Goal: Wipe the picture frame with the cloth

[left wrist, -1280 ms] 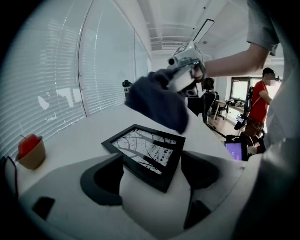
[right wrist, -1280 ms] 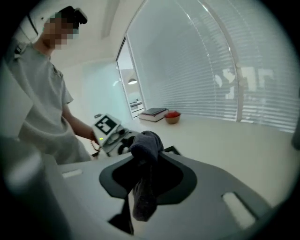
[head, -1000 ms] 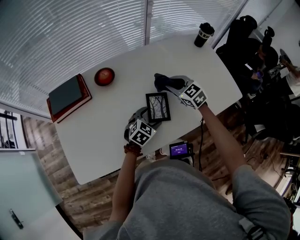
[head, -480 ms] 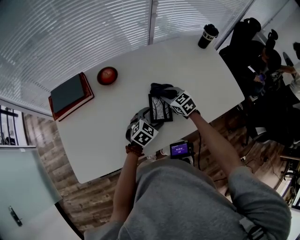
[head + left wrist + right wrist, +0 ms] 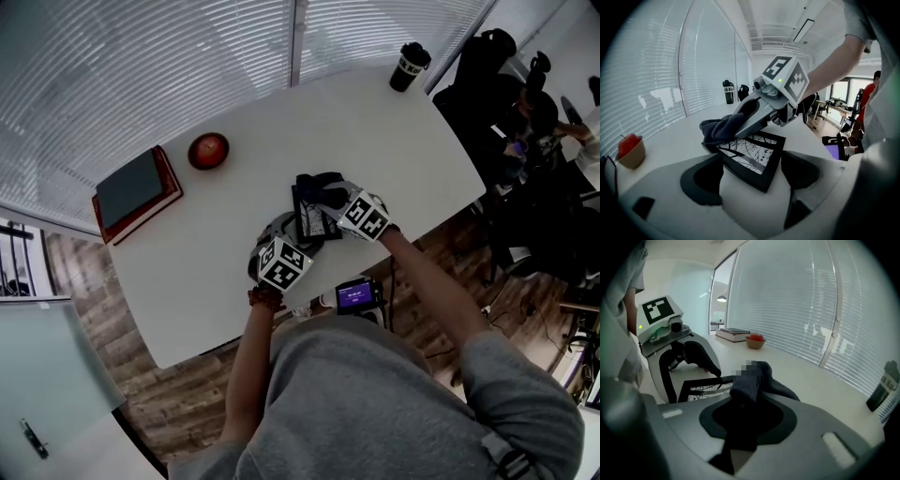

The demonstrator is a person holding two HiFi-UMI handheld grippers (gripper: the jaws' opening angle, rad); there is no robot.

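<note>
A black picture frame (image 5: 307,223) with a branch drawing lies on the white table (image 5: 394,141). My left gripper (image 5: 292,232) has the frame's near corner (image 5: 757,164) between its wide-set jaws, and the pads seem to press its edges. My right gripper (image 5: 324,198) is shut on a dark cloth (image 5: 317,185), its jaws closing a little more on it. The bunched cloth (image 5: 719,129) rests on the frame's far part. In the right gripper view the cloth (image 5: 749,380) sticks out past the jaws, with the frame (image 5: 701,387) and the left gripper (image 5: 689,357) behind it.
A red apple in a bowl (image 5: 208,151) and stacked books (image 5: 136,192) sit at the table's far left. A dark cup (image 5: 409,66) stands at the far right corner. A small device with a lit screen (image 5: 356,296) is at the near edge. Chairs and people (image 5: 525,112) are to the right.
My right gripper has come down and toward me with the cloth, from beyond the frame's far right corner onto the frame's far part. The left gripper and frame stayed put.
</note>
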